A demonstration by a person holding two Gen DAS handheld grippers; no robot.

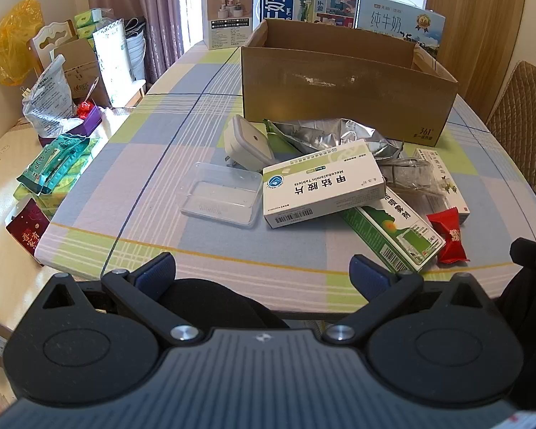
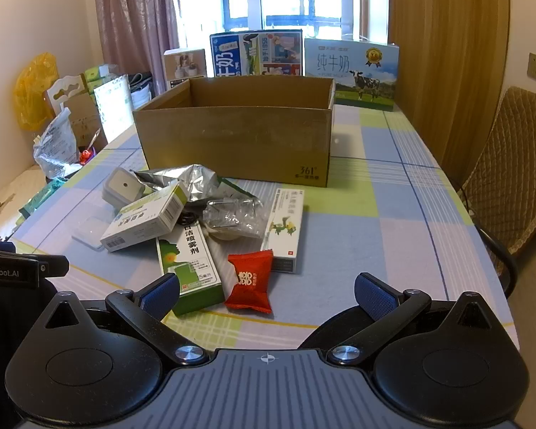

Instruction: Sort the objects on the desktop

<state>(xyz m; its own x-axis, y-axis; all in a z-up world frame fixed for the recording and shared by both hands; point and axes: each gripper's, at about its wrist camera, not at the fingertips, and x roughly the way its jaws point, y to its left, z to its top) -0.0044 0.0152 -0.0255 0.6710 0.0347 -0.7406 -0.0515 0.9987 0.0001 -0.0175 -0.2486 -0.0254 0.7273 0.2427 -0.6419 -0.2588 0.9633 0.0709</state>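
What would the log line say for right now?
left gripper: open, empty | right gripper: open, empty | red candy: on table | cardboard box: nothing visible inside

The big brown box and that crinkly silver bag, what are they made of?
The box looks like plain matte cardboard: brown, stiff folded walls, scuffed pale patches. The bag seems to be shiny foil or foil-coated plastic: it mirrors the light and holds sharp creases. Which of the two, I cannot tell.

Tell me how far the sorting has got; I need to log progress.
Nothing looks done: what shows of the cardboard box inside is bare. Nothing is in hand; left tongs and right tongs are open. Left: white medicine box, green spray box, red candy, foil bag.
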